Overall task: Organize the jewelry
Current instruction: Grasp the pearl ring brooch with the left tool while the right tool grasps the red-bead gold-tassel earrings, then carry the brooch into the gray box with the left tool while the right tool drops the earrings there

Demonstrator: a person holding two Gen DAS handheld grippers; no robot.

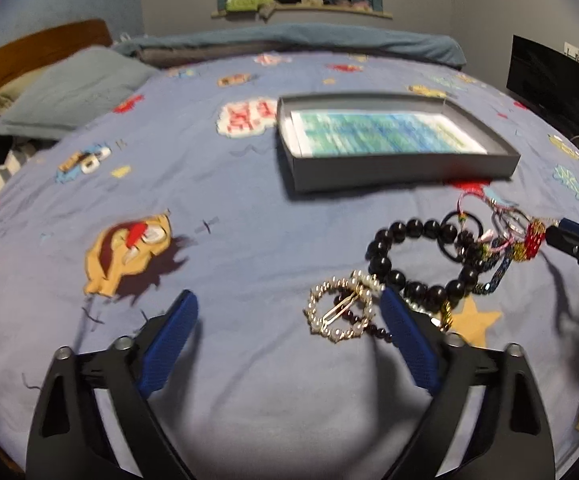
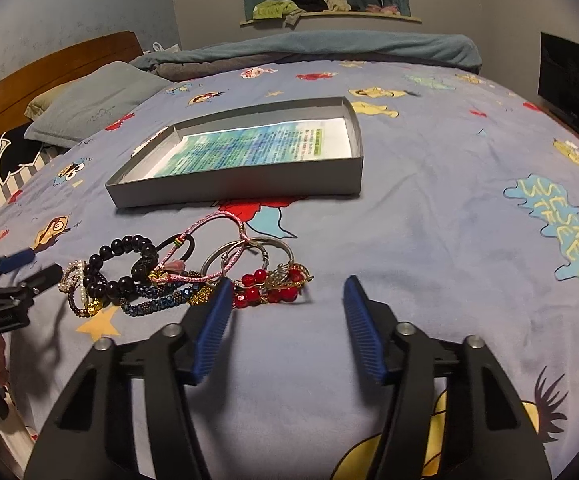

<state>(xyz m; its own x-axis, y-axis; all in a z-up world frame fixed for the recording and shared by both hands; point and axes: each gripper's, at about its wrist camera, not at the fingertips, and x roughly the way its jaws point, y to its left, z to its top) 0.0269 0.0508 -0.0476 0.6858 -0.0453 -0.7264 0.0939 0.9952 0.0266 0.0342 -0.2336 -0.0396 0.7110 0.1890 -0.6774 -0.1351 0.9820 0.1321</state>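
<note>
A pile of jewelry lies on the blue bedspread. It holds a black bead bracelet (image 1: 409, 256) (image 2: 117, 264), a pearl ring-shaped piece (image 1: 341, 312), red bead pieces (image 2: 265, 284), silver bangles (image 2: 245, 256) and a pink cord (image 2: 209, 224). A shallow grey box (image 1: 393, 176) (image 2: 241, 184) lined with a printed sheet lies beyond the pile. My left gripper (image 1: 289, 312) is open, its right finger beside the pearl piece. My right gripper (image 2: 287, 292) is open, its left finger at the red beads. Both are empty.
A grey pillow (image 1: 69, 92) (image 2: 93, 104) and a wooden headboard (image 2: 49, 64) are at the far left. A folded blue blanket (image 2: 309, 48) lies along the far edge. A dark screen (image 1: 549, 84) stands at the right.
</note>
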